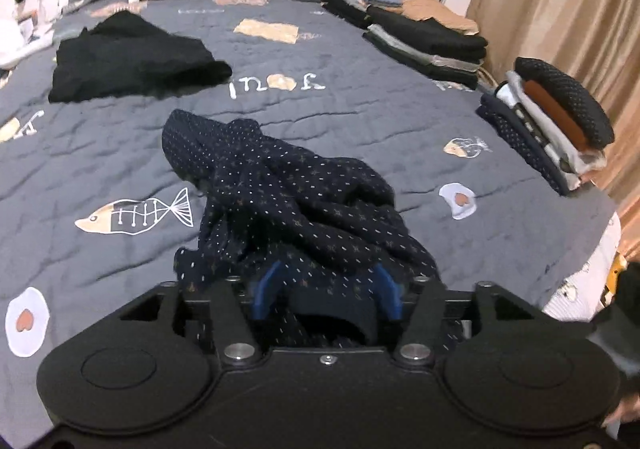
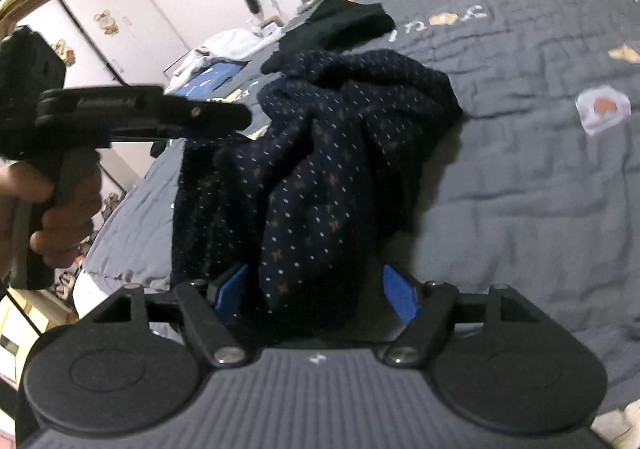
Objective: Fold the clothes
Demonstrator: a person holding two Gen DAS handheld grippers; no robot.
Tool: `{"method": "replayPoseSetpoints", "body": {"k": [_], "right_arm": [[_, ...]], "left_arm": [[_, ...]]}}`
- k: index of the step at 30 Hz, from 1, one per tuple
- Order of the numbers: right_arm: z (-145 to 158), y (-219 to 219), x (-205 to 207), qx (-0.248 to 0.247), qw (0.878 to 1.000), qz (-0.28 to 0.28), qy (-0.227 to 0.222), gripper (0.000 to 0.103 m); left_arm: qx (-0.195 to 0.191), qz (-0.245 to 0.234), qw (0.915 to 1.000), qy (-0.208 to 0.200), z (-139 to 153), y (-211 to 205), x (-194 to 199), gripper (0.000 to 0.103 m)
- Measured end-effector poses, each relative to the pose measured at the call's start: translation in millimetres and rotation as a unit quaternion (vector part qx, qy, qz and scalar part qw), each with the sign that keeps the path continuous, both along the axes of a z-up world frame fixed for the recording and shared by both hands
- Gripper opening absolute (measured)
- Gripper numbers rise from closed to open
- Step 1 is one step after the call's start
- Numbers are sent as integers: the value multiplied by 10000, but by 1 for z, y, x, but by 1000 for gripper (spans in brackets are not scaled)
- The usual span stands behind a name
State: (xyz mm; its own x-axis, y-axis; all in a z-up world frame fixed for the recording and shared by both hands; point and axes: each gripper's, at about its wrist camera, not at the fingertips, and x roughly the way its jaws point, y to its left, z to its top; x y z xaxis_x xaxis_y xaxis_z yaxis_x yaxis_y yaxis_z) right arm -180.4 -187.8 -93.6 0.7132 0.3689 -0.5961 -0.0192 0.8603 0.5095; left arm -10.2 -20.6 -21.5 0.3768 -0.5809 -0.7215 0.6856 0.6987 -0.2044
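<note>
Both grippers, left (image 1: 326, 289) & right (image 2: 316, 289), are held part-open w/ the crumpled navy dotted garment (image 1: 288, 201) loose between unpressed pads on the grey bedspread (image 1: 360, 117), prob. released for re-gripping.

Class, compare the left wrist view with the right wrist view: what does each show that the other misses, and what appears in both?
Only the left wrist view shows the folded stacks along the bed's far edge, the fish print on the quilt and the beige curtain.

Only the right wrist view shows the white cupboards and a hand holding the left gripper from the side.

Both show the crumpled navy dotted garment lying on the grey quilt, with cloth between open jaws, and the black garment beyond it.
</note>
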Motion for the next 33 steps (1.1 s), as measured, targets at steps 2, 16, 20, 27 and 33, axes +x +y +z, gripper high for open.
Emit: {"method": "replayPoseSetpoints", "body": {"k": [2,16,20,27,33], "right_arm": [[-7,1,1,172,9998,-102,69,73],[-18,-1,14,946,9950,-328,-56,15],[22,-36,7,924,9905,-854,-560,14],[133,-95,-4,326,9738,-1382,-1778,14],[247,-112,-30,-366,9547,-1163,-2715,14]], "left_arm": [[107,8,9998,168,-11,-8,11,61],[-523,-148,9979,342,-18,-15,32,11],[-1323,110,9910,-137,33,9,25,10],[-2361,45,9656,-1085,153,22,-12,5],[-3001,-147,9368,-1791,233,25,-67,5]]}}
